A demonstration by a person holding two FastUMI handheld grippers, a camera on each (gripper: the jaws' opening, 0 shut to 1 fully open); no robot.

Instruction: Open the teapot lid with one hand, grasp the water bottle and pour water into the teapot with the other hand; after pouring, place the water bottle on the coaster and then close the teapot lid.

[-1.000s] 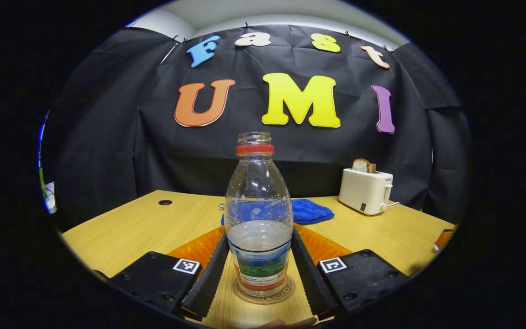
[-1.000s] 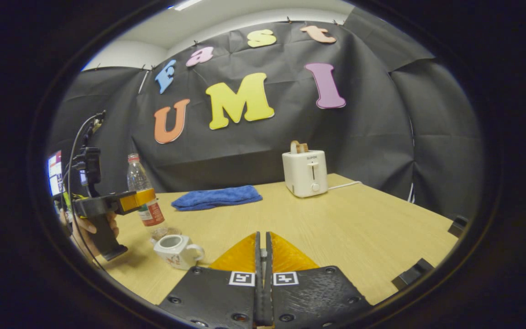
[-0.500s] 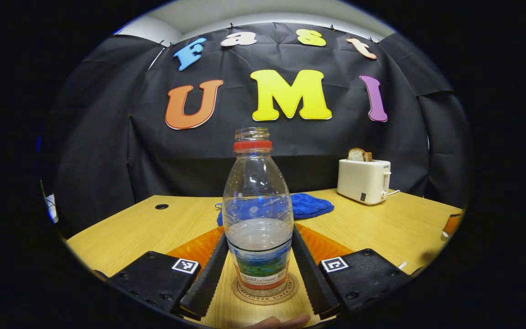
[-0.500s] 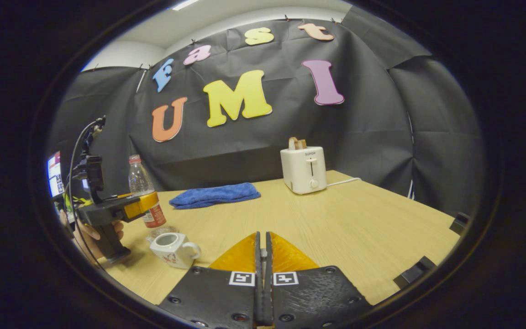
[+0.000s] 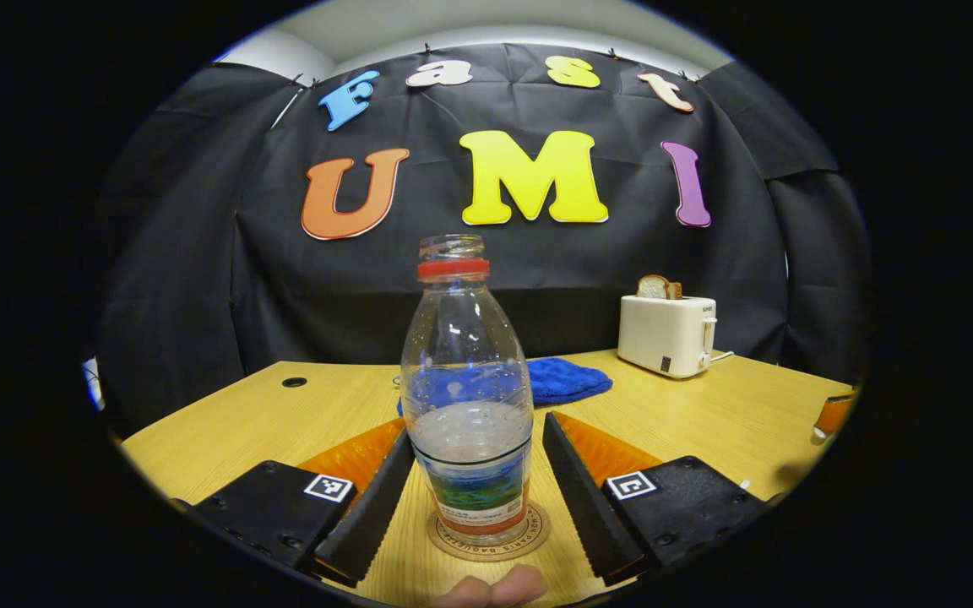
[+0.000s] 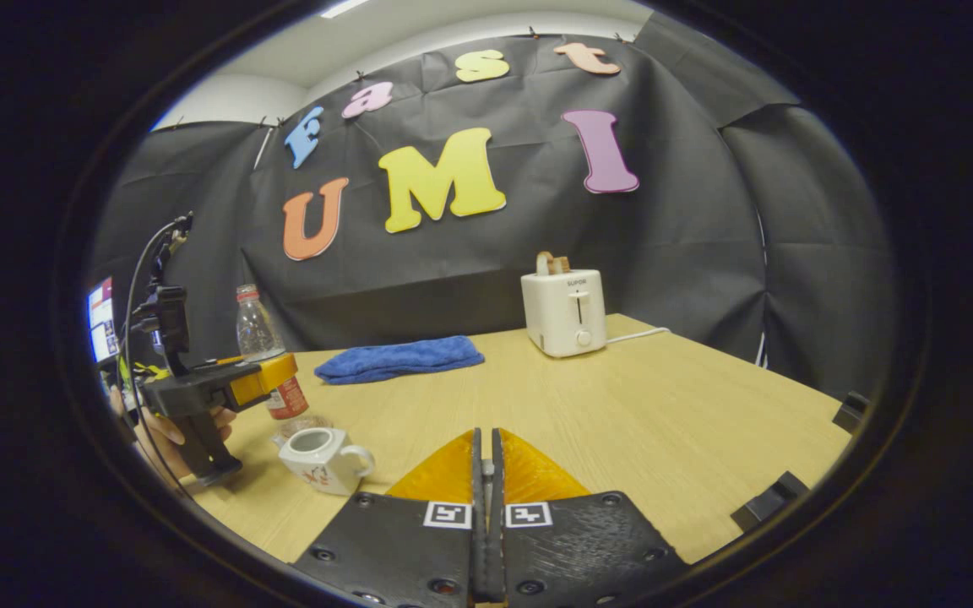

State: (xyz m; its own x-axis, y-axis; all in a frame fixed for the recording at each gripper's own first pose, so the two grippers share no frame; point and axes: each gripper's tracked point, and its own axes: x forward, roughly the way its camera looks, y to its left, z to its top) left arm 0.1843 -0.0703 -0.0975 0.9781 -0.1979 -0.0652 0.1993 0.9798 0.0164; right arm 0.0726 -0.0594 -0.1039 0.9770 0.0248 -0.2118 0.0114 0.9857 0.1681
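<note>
Clear plastic water bottle w/ red neck ring (image 5: 468, 397) stands upright on round cork coaster (image 5: 488, 540), so left gripper (image 5: 476, 485) jaws are spread, fingers clear of it. White ceramic teapot (image 6: 323, 458) sits lidless nearby; right gripper (image 6: 486, 507) jaws closed narrow, prob. holding the lid, can't tell.

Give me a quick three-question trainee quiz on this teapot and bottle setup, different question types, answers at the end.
1. True or false: the clear plastic water bottle with a red neck ring stands upright on the round cork coaster.
2. Multiple choice: the small white ceramic teapot is (a) lidded, (b) open at the top, (c) tipped over.
3. Fill in: the slice of bread sits in the cream ____.

Key: 1 true. 2 b. 3 toaster.
</note>
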